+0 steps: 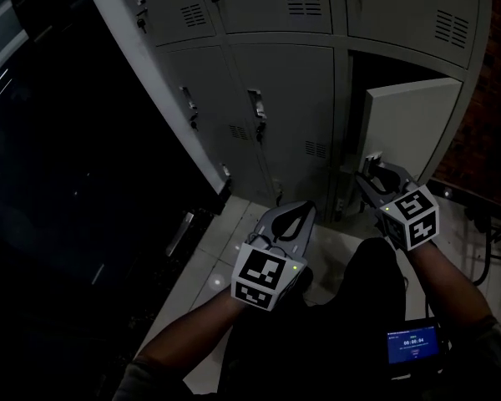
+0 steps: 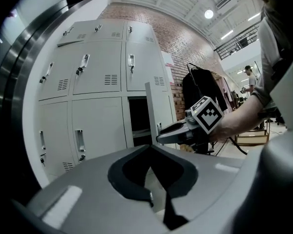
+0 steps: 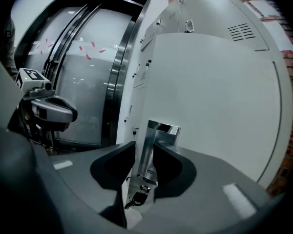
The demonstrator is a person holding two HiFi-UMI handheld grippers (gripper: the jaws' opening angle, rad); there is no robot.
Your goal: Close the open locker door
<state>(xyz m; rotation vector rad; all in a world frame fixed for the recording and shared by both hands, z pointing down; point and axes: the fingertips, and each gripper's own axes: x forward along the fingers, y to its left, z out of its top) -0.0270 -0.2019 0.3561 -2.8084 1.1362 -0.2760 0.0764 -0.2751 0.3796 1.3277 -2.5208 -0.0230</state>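
The grey locker bank (image 1: 284,98) has one door (image 1: 409,124) standing ajar at the lower right, with a dark compartment behind it. My right gripper (image 1: 374,174) is at that door's edge. In the right gripper view (image 3: 144,144) its jaws straddle the chrome door handle (image 3: 149,152), and a thin strip of door shows beside the left finger. A key (image 3: 136,199) hangs below the handle. My left gripper (image 1: 303,210) floats lower left, away from the lockers, fingertips together and empty (image 2: 149,146). The open door (image 2: 158,106) also shows in the left gripper view.
A dark glass-and-steel wall (image 1: 67,182) runs along the left. A brick wall (image 1: 488,132) and floor cables (image 1: 484,224) lie to the right. The floor (image 1: 217,249) is pale tile. A garment rack (image 2: 200,87) and a distant person (image 2: 249,77) stand beyond.
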